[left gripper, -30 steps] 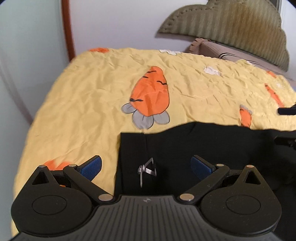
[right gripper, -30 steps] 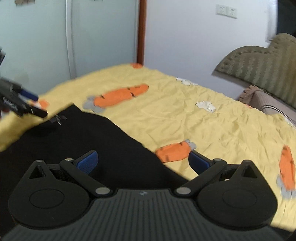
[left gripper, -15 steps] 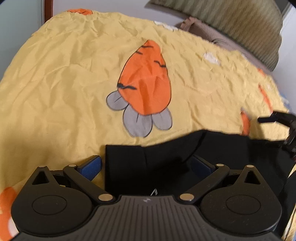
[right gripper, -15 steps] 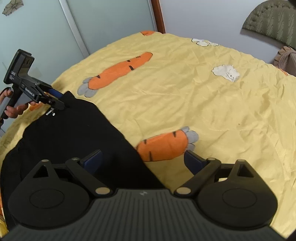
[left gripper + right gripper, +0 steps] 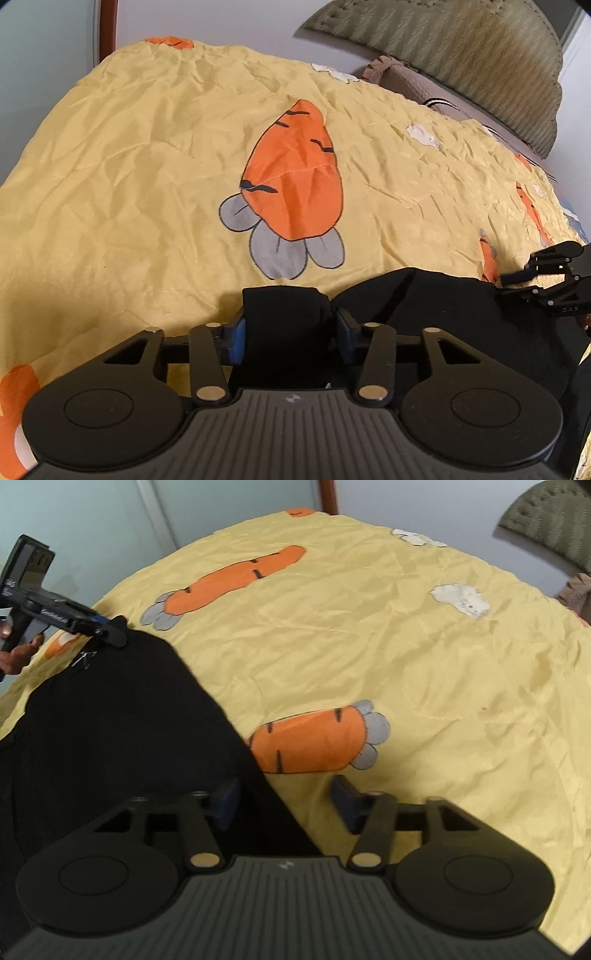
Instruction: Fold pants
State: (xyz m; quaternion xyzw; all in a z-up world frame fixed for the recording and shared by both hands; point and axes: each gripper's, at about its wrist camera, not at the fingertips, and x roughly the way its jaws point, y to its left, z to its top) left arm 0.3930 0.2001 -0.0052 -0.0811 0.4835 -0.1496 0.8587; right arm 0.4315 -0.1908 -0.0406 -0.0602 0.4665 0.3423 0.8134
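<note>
Black pants [image 5: 436, 325] on a yellow sheet [image 5: 129, 184] printed with cartoon carrots.

The sheet's carrots [image 5: 295, 184] are orange with grey leaves and thin black marks — white animal patches [image 5: 461, 598] sit toward the far side. Both grippers are black with blue pads [image 5: 238, 336] — the left gripper [image 5: 290, 334] and the right gripper [image 5: 286, 805] alike. Far right, a headboard [image 5: 461, 48] is olive-green, ribbed. The wall [image 5: 74, 524] at far left is pale blue-green.
</note>
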